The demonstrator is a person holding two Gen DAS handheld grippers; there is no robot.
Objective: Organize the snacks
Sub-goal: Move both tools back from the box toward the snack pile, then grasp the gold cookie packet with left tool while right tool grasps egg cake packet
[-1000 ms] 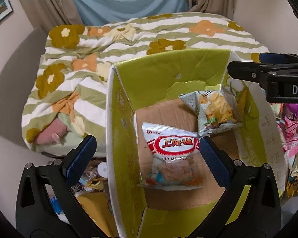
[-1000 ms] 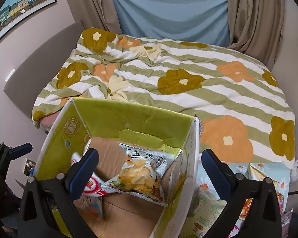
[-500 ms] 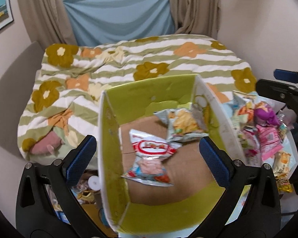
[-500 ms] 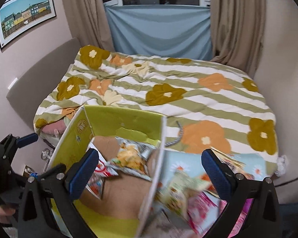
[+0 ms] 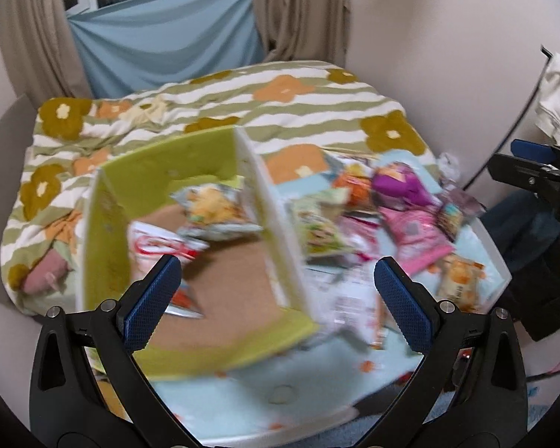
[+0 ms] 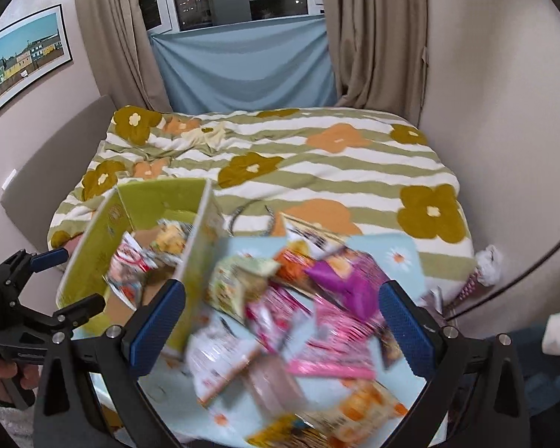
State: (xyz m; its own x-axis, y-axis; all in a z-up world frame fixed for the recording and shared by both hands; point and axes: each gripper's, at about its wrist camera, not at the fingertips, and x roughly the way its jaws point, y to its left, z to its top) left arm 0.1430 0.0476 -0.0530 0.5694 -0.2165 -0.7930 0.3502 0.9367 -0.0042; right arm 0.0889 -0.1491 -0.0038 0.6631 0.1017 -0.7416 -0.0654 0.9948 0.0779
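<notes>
A green cardboard box (image 5: 108,224) (image 6: 93,246) stands on a light blue table (image 5: 265,384) at the foot of a bed. Inside it lie a red-and-white shrimp snack bag (image 5: 156,242) (image 6: 127,265) and a chip bag (image 5: 216,212). To the right of the box is a blurred pile of snack packets, among them a purple bag (image 5: 399,183) (image 6: 347,276) and a pink bag (image 5: 418,235) (image 6: 317,321). My left gripper (image 5: 276,291) hangs open above the box's near right wall, holding nothing. My right gripper (image 6: 282,324) is open over the pile, empty too.
A bed with a striped flower quilt (image 6: 280,156) fills the background, under a window with beige curtains (image 6: 373,30). A wall stands close on the right. A hand (image 6: 3,377) holds the left gripper's handle at the lower left of the right wrist view.
Both grippers have pulled back and swung right, from over the box toward the snack pile. Both stayed open. The two bags remain in the box.
</notes>
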